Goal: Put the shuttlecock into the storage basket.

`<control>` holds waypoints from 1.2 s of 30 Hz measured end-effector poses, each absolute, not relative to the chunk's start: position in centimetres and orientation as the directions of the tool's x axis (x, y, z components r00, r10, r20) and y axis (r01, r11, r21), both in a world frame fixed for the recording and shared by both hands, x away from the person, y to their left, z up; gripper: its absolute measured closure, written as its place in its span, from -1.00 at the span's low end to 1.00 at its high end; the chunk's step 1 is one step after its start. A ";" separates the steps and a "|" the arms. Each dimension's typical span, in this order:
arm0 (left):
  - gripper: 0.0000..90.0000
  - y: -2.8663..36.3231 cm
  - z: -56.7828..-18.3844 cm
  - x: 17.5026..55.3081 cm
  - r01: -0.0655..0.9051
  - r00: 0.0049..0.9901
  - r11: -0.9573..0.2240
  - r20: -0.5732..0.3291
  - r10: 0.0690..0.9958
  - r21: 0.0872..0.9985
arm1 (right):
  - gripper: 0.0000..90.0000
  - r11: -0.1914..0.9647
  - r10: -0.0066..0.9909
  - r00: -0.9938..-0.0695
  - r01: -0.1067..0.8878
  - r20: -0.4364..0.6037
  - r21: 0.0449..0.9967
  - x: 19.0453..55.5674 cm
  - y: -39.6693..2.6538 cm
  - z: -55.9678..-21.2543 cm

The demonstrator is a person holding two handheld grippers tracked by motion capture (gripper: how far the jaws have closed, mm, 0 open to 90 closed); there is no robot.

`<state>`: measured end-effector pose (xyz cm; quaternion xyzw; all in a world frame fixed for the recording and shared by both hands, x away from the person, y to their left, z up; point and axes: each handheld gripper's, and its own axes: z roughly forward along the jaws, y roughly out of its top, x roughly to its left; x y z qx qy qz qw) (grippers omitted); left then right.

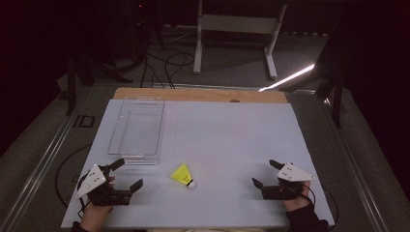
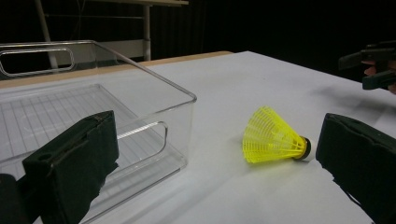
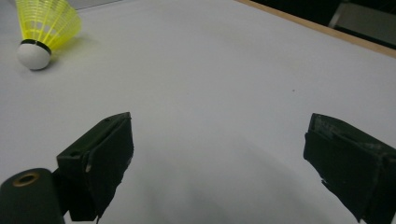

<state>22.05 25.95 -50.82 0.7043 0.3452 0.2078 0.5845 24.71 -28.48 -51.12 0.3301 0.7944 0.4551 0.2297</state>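
1. Shuttlecock (image 1: 183, 176), yellow-skirted with a white cork, lies on its side on the white table top (image 1: 227, 140), near the front edge and between my two tools.
2. Clear plastic bin (image 1: 137, 130) sits just beyond it to the left, apart from it.
3. My left gripper (image 1: 126, 174) is spread wide, gripping nothing, near the bin's front corner.
4. My right gripper (image 1: 265, 174) is spread too, over bare surface, with open room toward the shuttlecock.
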 end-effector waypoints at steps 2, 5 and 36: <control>-1.00 25.9 -50.8 22.1 0.243 0.675 -0.082 -0.108 0.730 0.967 | -0.81 0.366 0.737 -0.672 0.310 -0.070 0.877 24.7 -28.6 -51.1; -1.00 25.9 -50.8 22.1 0.243 0.674 -0.084 -0.106 0.732 0.966 | -0.81 0.357 0.743 -0.666 0.309 -0.068 0.881 24.7 -28.6 -51.0; -1.00 26.2 -46.9 23.1 0.281 0.761 -0.238 -0.065 0.645 0.930 | -0.81 0.358 0.740 -0.669 0.302 -0.071 0.884 24.7 -28.5 -51.0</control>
